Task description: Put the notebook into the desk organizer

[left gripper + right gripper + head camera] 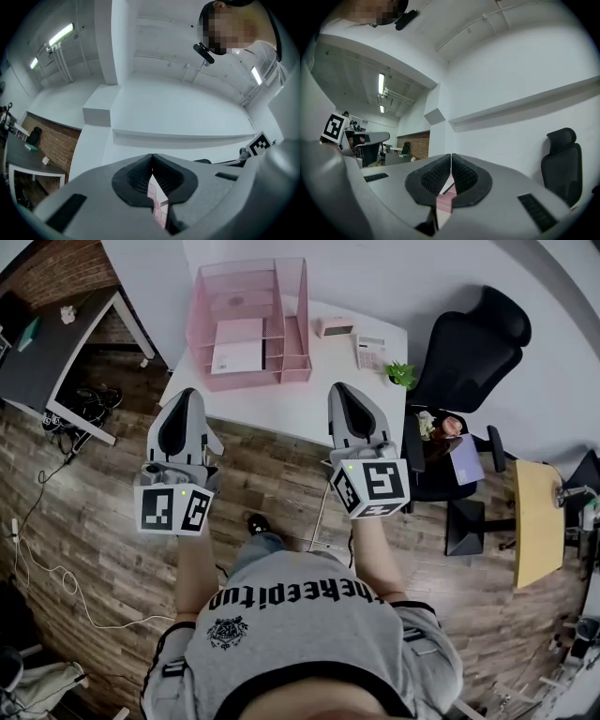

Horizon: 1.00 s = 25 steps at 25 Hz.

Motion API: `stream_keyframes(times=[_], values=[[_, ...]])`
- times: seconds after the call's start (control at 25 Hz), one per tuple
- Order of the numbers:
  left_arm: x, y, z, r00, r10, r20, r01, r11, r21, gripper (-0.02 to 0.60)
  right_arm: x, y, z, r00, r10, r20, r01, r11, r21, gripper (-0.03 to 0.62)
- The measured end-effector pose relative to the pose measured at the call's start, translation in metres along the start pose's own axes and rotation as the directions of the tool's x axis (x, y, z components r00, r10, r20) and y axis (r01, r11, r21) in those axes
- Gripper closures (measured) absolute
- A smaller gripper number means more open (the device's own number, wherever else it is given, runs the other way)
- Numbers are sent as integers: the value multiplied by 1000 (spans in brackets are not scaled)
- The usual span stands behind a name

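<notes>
A pink wire desk organizer (pixel 284 296) stands at the back left of the white desk (pixel 309 404). A pink and white notebook (pixel 238 345) lies flat in its wide left compartment. My left gripper (pixel 185 395) hovers just off the desk's front edge, below the organizer, with its jaws shut and nothing between them (pixel 152 157). My right gripper (pixel 339 388) is over the desk's front edge to the right of the organizer, also shut and empty (pixel 451 155). Both point toward the desk and touch nothing.
On the desk's right part are a small pink box (pixel 334 326), a calculator (pixel 372 351) and a little potted plant (pixel 401 374). A black office chair (pixel 469 343) stands right of the desk. A dark side table (pixel 47 343) is at the left, cables (pixel 42 563) on the wooden floor.
</notes>
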State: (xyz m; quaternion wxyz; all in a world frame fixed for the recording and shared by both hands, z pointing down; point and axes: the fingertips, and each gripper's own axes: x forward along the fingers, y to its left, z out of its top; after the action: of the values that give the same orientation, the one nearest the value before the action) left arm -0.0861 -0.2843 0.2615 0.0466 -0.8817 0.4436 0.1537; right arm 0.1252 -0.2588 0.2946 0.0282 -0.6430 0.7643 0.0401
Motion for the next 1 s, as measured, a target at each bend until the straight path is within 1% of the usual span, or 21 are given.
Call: stream_keyframes(times=[0.56, 1.0], values=[[-19, -35, 11, 1000, -27, 11, 27, 1000, 7, 577, -44, -6, 12, 999, -26, 41, 26, 999, 20, 591], [-30, -48, 14, 999, -34, 16, 34, 999, 4, 577, -61, -6, 17, 999, -31, 44, 30, 999, 11, 591]])
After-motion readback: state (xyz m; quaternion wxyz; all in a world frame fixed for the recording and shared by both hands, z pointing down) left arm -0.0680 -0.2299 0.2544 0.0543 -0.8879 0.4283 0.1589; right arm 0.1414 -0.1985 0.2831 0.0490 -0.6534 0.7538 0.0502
